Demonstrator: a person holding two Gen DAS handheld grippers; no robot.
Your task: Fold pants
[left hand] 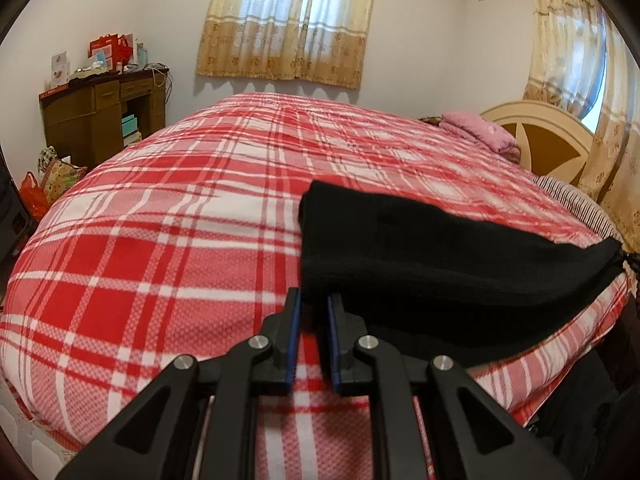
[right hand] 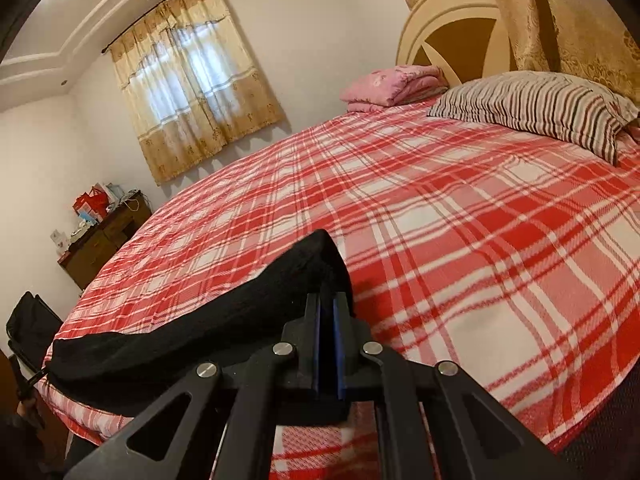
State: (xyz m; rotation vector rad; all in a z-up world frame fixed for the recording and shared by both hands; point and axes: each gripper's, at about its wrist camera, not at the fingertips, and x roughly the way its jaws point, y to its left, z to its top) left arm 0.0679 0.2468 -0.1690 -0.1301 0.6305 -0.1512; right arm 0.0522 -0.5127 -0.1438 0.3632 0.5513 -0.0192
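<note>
Bed: red-and-white plaid bedspread [left hand: 168, 216] fills both views, its near edge just under the grippers.
Left gripper [left hand: 314, 304]: near, low in the left wrist view; jaws nearly closed, pinching the left near corner of the black cloth between the blue pads.
Right gripper [right hand: 329, 304]: near, low in the right wrist view; jaws closed tight on the right near corner of the same cloth.
Pants [left hand: 420, 248]: black, folded into a long band stretched between the two grippers, lying along the near edge of the bed on the bedspread.
Striped pillow [right hand: 536, 108]: far right, on the bed near the headboard.
Pink folded blanket [right hand: 392, 86]: far, beside the pillow, against the headboard [right hand: 452, 32].
Wooden dresser [left hand: 100, 116]: far left by the wall, cluttered on top.
Curtains [left hand: 288, 20]: yellow, over the far window.
</note>
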